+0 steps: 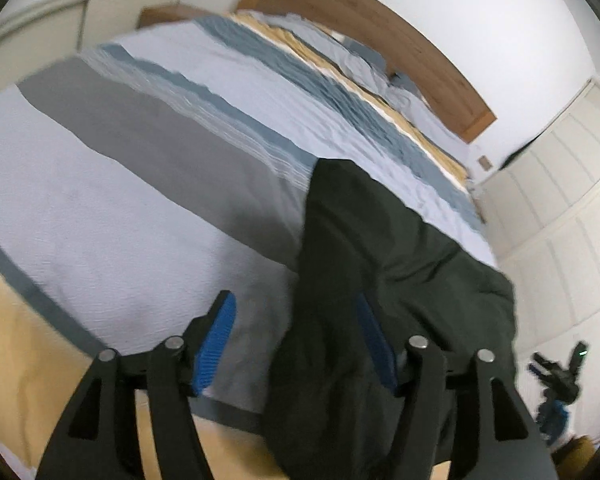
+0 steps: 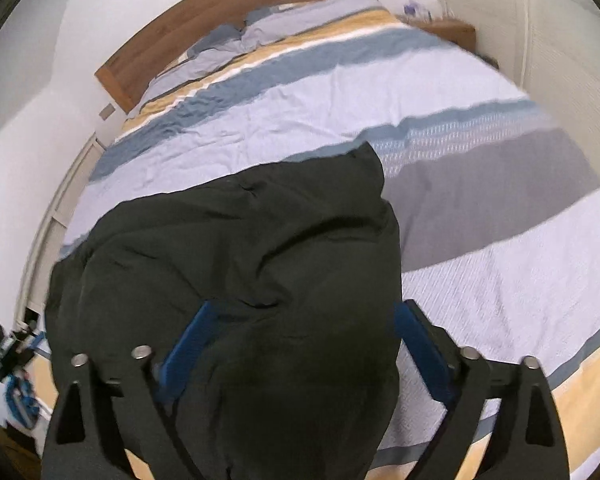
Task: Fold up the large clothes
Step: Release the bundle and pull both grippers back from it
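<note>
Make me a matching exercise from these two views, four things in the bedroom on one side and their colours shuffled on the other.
Things:
1. garment
2. headboard
3. finger pads
4. band across the bedspread

Colours:
A. blue
B. grey
C. dark, near black
D. brown wood

Pairs: 1-C, 2-D, 3-A, 4-B

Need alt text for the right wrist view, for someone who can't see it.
A dark garment lies bunched on a striped bedspread, seen between the right gripper's wide-open blue-padded fingers. A wooden headboard stands at the far end.
</note>
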